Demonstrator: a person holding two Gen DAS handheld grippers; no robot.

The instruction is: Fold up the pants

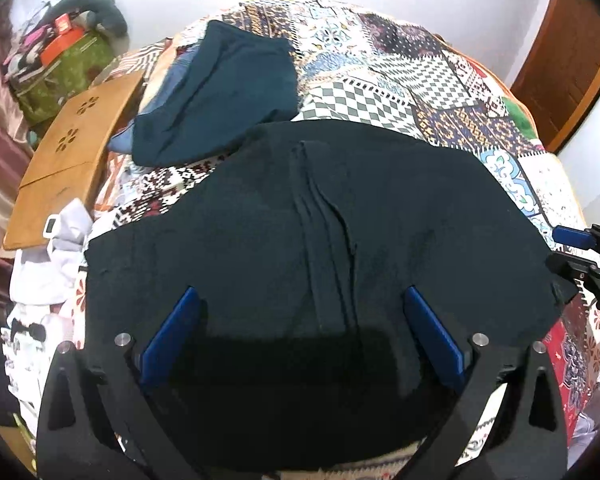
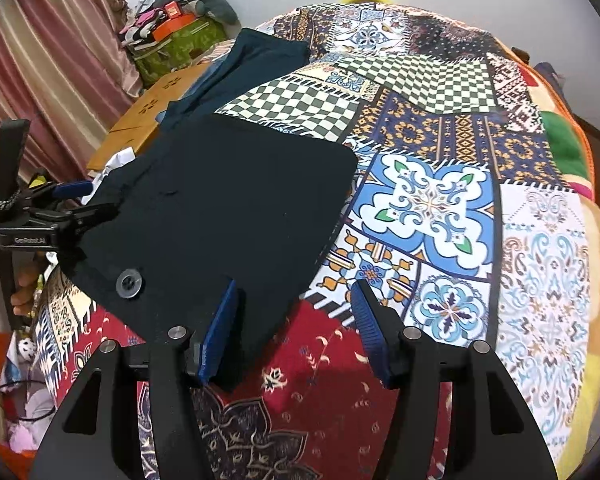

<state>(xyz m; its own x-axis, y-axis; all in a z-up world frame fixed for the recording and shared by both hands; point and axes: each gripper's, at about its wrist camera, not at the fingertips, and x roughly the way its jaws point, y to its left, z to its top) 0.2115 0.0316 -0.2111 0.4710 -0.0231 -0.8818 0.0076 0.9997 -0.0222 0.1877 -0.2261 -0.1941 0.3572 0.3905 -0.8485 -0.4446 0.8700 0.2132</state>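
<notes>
Black pants [image 1: 320, 232] lie folded flat on the patchwork bedspread [image 1: 400, 76], with a grey button [image 2: 129, 282] near the waist edge. My left gripper [image 1: 300, 304] is open just above the pants' near part, blue pads wide apart over the cloth. My right gripper [image 2: 296, 292] is open at the pants' [image 2: 236, 200] near right corner, its left pad [image 2: 220, 328] over the cloth and its right pad over the bedspread [image 2: 440, 208]. The left gripper also shows at the left of the right wrist view [image 2: 76, 200]. The right gripper shows at the right edge of the left wrist view [image 1: 580, 248].
A folded teal garment [image 1: 228, 96] lies on the bed beyond the pants. A wooden lap table [image 1: 72, 152] stands at the bed's left edge. White clothes [image 1: 48, 264] are piled at the left. A green box with clutter [image 1: 64, 72] sits by the curtain.
</notes>
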